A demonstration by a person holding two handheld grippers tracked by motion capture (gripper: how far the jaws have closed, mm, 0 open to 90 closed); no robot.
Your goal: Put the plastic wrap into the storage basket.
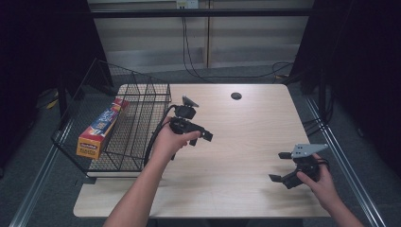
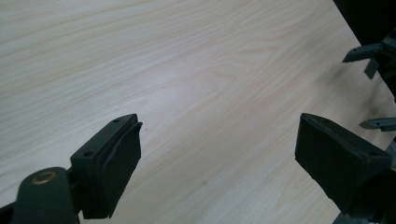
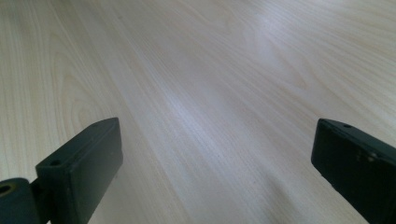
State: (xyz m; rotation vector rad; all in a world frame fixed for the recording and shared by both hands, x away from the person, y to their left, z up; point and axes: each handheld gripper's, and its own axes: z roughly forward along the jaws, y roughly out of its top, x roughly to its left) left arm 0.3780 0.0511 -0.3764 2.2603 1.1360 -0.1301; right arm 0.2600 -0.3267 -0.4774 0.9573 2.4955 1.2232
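Hovering over bare pale-wood table point(image 1: 246, 123): left claw point(image 2: 217, 154) jaws apart, empty; right claw point(image 3: 215, 163) likewise apart, empty.

table point(image 1: 246, 142): pale wood, round hole point(image 1: 236, 96) near far edge | floor point(image 1: 42, 156): grey | back wall point(image 1: 151, 38): light panels, cables point(image 1: 189, 56) hanging | sides: dark

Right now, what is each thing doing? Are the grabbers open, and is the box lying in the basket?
left gripper: open, nothing between its jaws, held over the table.
right gripper: open, nothing between its jaws, low over the table.
box: closed, lying flat in the basket.
wire basket: upright at the table's left edge, holding the box.
table: bare wood under both grippers.
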